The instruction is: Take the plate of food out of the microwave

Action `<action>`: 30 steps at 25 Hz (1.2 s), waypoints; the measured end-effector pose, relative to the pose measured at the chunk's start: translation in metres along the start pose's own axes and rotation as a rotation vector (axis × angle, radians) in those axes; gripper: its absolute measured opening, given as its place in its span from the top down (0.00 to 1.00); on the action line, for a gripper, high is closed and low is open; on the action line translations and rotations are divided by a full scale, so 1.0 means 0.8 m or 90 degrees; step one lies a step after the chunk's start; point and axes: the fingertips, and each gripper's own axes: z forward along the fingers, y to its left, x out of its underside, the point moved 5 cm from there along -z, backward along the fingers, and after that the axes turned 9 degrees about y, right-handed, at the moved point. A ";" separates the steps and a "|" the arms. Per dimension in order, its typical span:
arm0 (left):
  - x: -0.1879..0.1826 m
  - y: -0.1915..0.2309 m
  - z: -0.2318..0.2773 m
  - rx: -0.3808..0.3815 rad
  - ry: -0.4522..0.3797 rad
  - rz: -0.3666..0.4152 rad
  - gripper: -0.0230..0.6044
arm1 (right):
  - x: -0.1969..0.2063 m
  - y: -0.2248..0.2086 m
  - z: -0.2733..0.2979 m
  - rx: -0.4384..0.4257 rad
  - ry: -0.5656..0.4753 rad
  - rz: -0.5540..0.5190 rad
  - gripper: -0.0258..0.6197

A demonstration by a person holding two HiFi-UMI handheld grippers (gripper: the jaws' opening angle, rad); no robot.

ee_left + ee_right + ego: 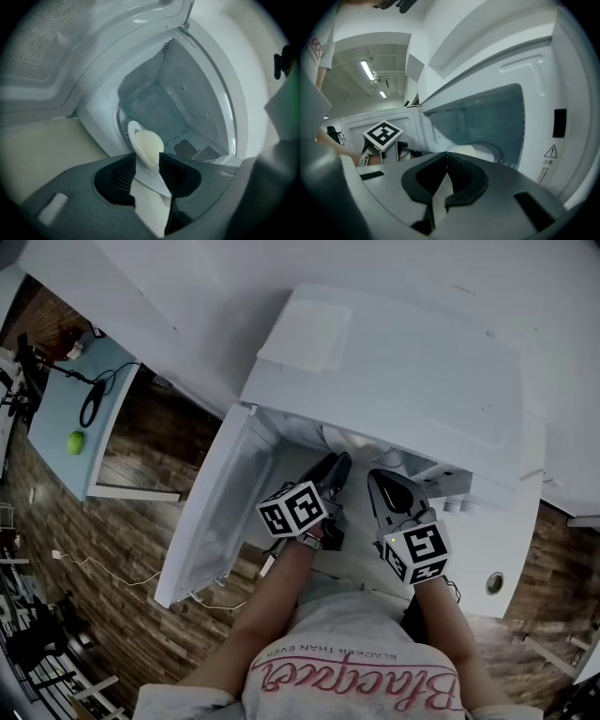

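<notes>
Microwave [394, 362] sits on a white tabletop [527, 549], backed against a white wall [187, 287]. Its door [220, 502] is swung fully open to the left. There's a round grommet [494, 583] in the tabletop near the right front corner.

Floor [122, 521] is dark wood plank with a thin cable trailing across it, lower left. Far left is a light-blue side table [66, 399] carrying a green ball-shaped thing [75, 442] and a looped black cable [92, 401]. The right gripper view shows a white ceiling with strip lights [367, 70].

Plate [133, 133] is still in the cavity on the turntable, with a pale, rounded piece of food [149, 144] on it.

Left gripper [147, 161] is reaching into the opening with its jaws apart and straddling the near rim of the plate. The rim and food sit in the gap, and I can't see the pads pressing on either.

Right gripper [447, 154] is just right of the left one at the mouth of the cavity. Its jaws are together, tips touching, with nothing between them. Its view shows the plate further in and the left gripper's marker cube [383, 133] off to the left.

Both forearms come in from the near edge. The person stands square to the microwave in a light shirt [356, 662] with pink lettering.
</notes>
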 end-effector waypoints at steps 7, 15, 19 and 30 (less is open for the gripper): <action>-0.010 0.009 0.013 -0.044 0.019 -0.071 0.72 | 0.004 -0.009 0.010 -0.002 0.008 0.004 0.94; -0.017 0.005 0.018 -0.143 0.058 -0.159 0.72 | 0.005 -0.013 0.013 -0.002 0.009 0.005 0.94; -0.017 0.003 0.022 -0.227 0.060 -0.154 0.74 | 0.005 -0.013 0.012 -0.002 0.009 0.001 0.94; -0.011 0.003 0.018 -0.202 0.071 -0.172 0.83 | 0.001 -0.012 0.007 0.005 0.002 -0.009 0.94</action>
